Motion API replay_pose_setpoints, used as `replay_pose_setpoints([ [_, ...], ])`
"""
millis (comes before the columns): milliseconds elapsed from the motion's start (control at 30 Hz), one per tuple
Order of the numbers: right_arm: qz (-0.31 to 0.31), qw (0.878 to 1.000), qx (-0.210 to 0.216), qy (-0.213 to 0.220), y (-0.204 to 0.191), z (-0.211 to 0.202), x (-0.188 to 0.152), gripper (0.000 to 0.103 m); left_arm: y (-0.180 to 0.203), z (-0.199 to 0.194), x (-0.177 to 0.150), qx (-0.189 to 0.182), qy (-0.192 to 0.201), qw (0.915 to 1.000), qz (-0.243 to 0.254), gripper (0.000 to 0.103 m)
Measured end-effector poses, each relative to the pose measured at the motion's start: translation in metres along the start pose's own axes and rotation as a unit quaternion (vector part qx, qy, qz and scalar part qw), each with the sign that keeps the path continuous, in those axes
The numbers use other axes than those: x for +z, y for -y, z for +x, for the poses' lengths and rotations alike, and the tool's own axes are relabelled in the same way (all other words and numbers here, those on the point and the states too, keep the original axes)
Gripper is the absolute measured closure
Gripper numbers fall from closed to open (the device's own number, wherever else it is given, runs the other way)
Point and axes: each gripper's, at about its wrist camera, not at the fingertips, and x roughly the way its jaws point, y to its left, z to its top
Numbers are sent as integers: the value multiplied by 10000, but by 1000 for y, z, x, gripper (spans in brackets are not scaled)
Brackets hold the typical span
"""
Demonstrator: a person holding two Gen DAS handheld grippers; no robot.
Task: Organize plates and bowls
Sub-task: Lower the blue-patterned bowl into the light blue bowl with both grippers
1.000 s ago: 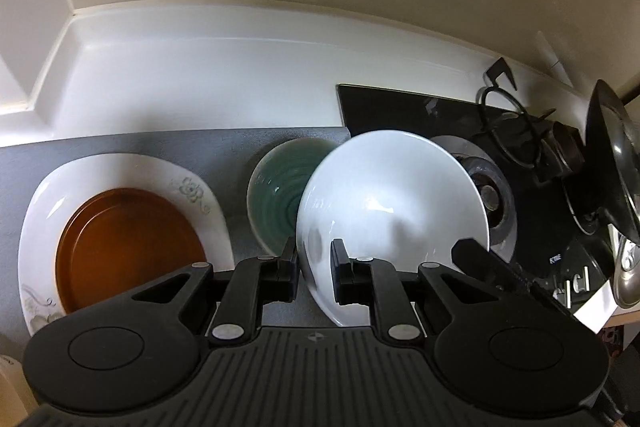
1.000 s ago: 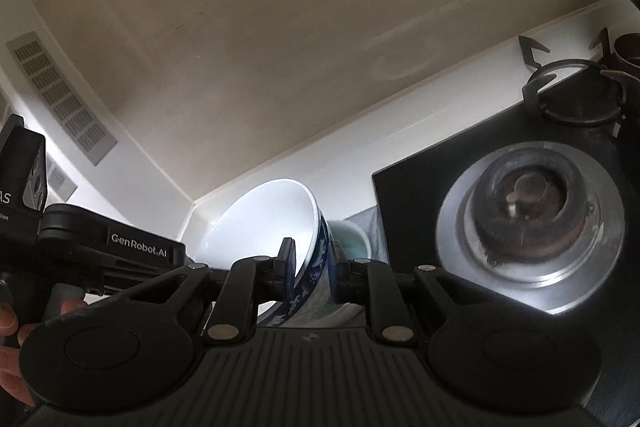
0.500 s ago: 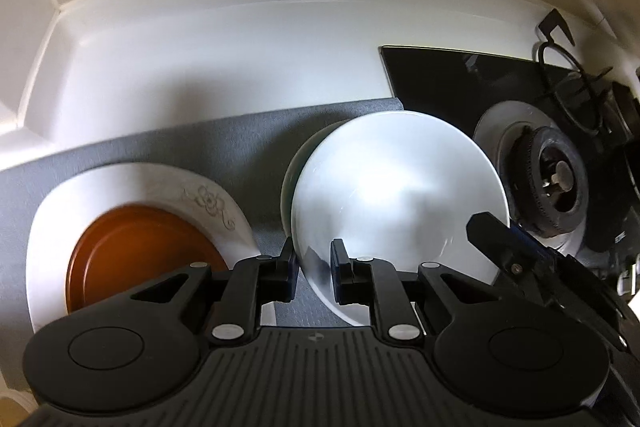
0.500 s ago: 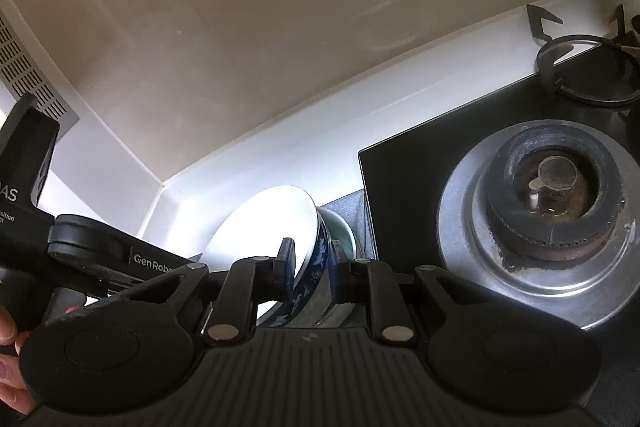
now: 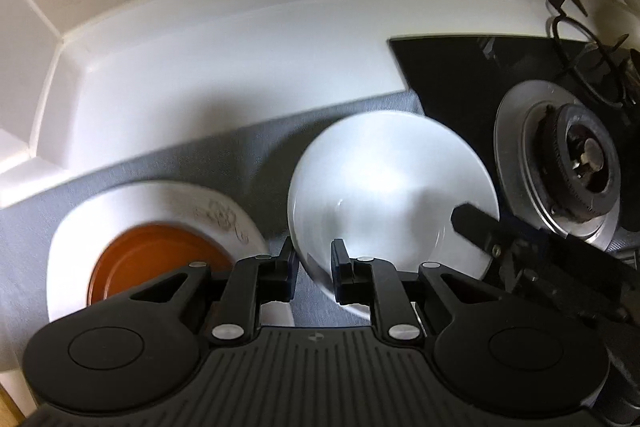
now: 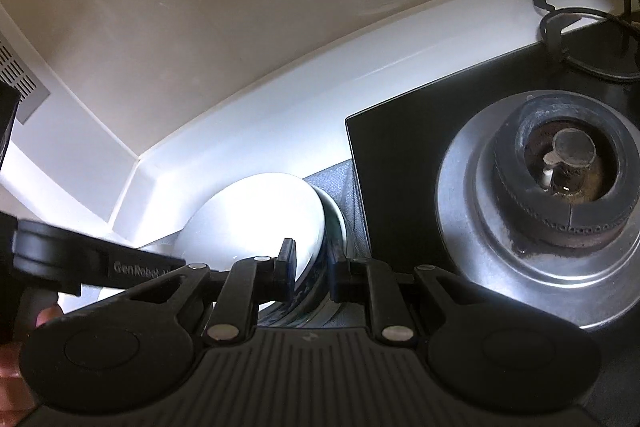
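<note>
A large white bowl [image 5: 392, 195] with a blue-patterned outside is held by both grippers over the grey mat [image 5: 224, 163]. My left gripper [image 5: 314, 263] is shut on its near left rim. My right gripper [image 6: 311, 267] is shut on its opposite rim; the bowl [image 6: 256, 223] shows there too, with the green bowl [image 6: 334, 215] just under it, its rim peeking out. The green bowl is hidden in the left wrist view. A brown plate [image 5: 156, 259] lies on a white flowered plate [image 5: 224, 215] at the left.
A black gas hob [image 5: 460, 75] with a burner [image 5: 576, 155] lies right of the mat; the burner [image 6: 560, 179] is close to my right gripper. A white backsplash and wall corner stand behind [image 5: 200, 67].
The white bowl has come down level over the green bowl, which it now covers in the left wrist view. Both grippers tilted downward with it.
</note>
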Motion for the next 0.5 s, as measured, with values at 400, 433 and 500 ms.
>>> replay_pose_setpoints([
  [400, 801, 9954, 517, 23, 26, -4, -2, 83, -19, 5, 0, -377, -98, 9987, -325, 84],
  [433, 878, 9943, 600, 9, 29, -5, -2, 83, -21, 5, -1, -464, -93, 9982, -362, 84],
  [500, 993, 9926, 701, -10, 34, -8, -4, 83, -27, 2, -4, -653, -102, 9967, -467, 84],
])
